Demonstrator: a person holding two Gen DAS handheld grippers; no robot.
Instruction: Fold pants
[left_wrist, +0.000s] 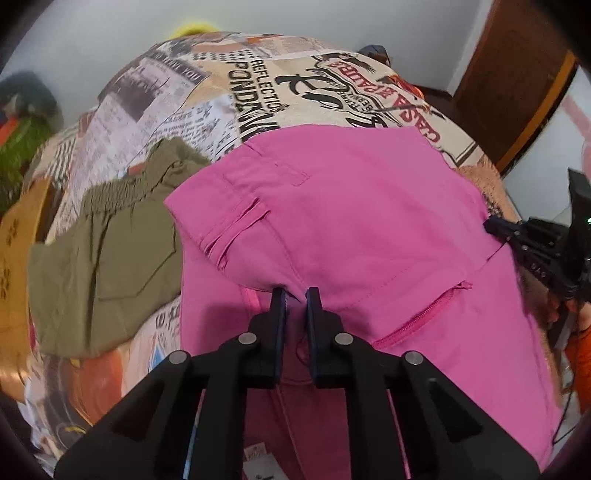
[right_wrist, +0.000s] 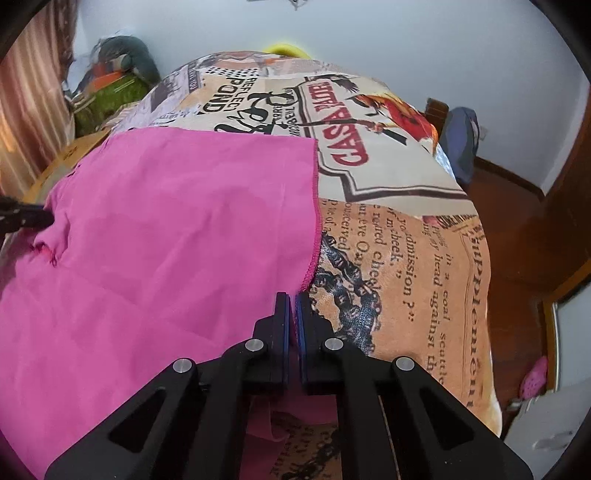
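Two black claws we hold both pinch the bright pink cotton pants (left_wrist: 343, 206) spread on the newspaper-print bedspread (right_wrist: 406, 236) beside olive-green shorts (left_wrist: 107, 258): left claw (left_wrist: 295, 295) clamped on a fold near the zipper, right claw (right_wrist: 291, 301) clamped on the hem corner.

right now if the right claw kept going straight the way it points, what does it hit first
The right claw is already shut on the hem corner of the pink pants. Pushed on, it would probably press that fabric into the printed bedspread just beyond; depth is hard to judge here.
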